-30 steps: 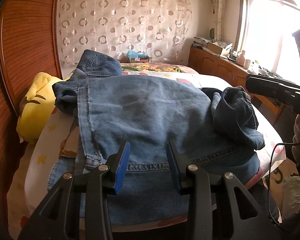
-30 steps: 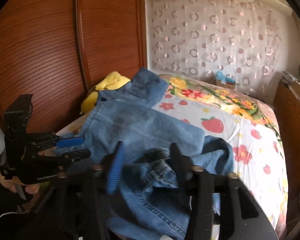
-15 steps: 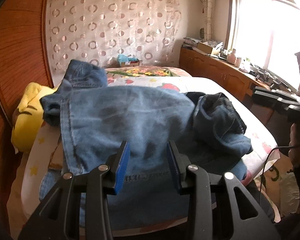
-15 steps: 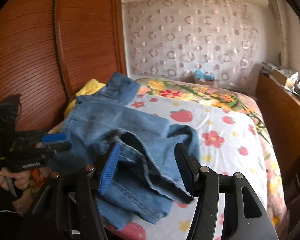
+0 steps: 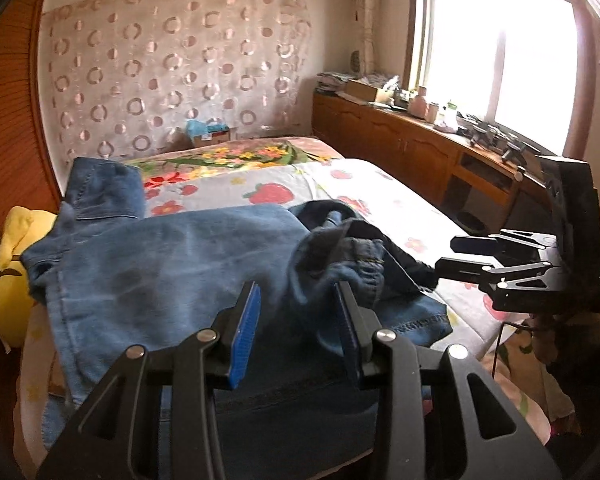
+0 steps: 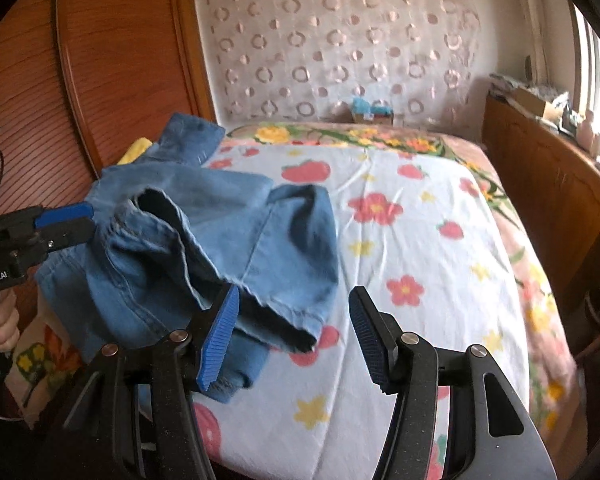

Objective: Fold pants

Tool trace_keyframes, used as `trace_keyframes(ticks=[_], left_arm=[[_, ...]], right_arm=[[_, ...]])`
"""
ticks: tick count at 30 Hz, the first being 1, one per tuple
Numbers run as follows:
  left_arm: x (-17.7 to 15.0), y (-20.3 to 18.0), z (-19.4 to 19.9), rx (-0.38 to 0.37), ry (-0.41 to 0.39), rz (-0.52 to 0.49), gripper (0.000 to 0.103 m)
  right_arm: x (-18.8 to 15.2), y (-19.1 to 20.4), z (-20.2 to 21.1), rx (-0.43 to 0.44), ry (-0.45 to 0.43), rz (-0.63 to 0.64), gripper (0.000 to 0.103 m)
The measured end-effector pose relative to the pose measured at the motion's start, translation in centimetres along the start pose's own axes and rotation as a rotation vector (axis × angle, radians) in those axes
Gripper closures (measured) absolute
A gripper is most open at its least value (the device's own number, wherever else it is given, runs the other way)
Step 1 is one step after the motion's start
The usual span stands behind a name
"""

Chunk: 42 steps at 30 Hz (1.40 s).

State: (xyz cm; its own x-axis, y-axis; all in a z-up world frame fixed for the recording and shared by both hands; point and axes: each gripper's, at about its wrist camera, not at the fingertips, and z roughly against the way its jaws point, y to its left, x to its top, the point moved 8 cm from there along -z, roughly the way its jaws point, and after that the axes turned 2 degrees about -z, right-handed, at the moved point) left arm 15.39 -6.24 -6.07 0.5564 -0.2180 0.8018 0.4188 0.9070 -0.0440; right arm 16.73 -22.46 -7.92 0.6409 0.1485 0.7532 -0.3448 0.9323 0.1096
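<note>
With both the left gripper and right gripper spread and empty, the crumpled jeans lying ahead between them could slump unevenly, likely spoiling the fold.

Rumpled blue denim pants heaped on bed.

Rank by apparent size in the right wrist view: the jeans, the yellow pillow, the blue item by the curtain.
1. The jeans, by far the largest.
2. and 3. The yellow pillow and the blue item look alike; the pillow is mostly hidden behind the jeans and the blue item is farther away, so no ranking.
</note>
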Motion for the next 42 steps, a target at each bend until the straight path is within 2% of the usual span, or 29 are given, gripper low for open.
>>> trace_keyframes(ticks=[9, 10, 12, 13, 14, 17, 19, 27, 35, 38, 42], left_arm=[[-2.2, 0.1, -2.6, -0.019, 0.09, 0.024, 0.067], [-2.3, 0.1, -2.9, -0.02, 0.093, 0.029, 0.067], [-2.5, 0.0, -3.2, -0.029, 0.094, 0.037, 0.067], [-2.5, -0.1, -3.3, -0.034, 0.092, 0.036, 0.067], [-2.5, -0.2, -3.4, -0.042, 0.089, 0.031, 0.067], [-2.6, -0.6, -3.4, -0.071, 0.078, 0.031, 0.067], [-2.5, -0.9, -3.6, -0.1, 0.078, 0.037, 0.068], [-1.4, -2.4, -2.5, -0.175, 0.029, 0.022, 0.102], [1.3, -0.7, 4.5, -0.145, -0.139, 0.072, 0.103], [1.6, 0.7, 7.7, -0.124, -0.199, 0.095, 0.103], [0.6, 2.8, 10.9, -0.09, -0.236, 0.122, 0.103]], right_arm=[[-2.0, -1.2, -2.6, 0.007, 0.075, -0.044, 0.046], [-2.1, -1.4, -3.1, 0.011, 0.088, -0.052, 0.05], [-2.3, -1.8, -3.8, 0.004, 0.106, -0.058, 0.071], [-2.5, -1.8, -4.0, 0.006, 0.114, -0.06, 0.078], [-2.6, -1.9, -4.3, 0.019, 0.122, -0.064, 0.093], [-2.0, -1.6, -4.0, 0.036, 0.097, -0.059, 0.1], [-0.9, -1.5, -3.3, 0.03, 0.061, -0.054, 0.101], [4.5, -0.7, -0.8, 0.002, -0.053, 0.012, 0.102], [10.2, 2.7, 1.6, 0.026, -0.152, 0.112, 0.102], [13.4, 5.9, 2.9, 0.063, -0.202, 0.183, 0.102], [16.7, 10.9, 2.9, 0.115, -0.228, 0.267, 0.102]])
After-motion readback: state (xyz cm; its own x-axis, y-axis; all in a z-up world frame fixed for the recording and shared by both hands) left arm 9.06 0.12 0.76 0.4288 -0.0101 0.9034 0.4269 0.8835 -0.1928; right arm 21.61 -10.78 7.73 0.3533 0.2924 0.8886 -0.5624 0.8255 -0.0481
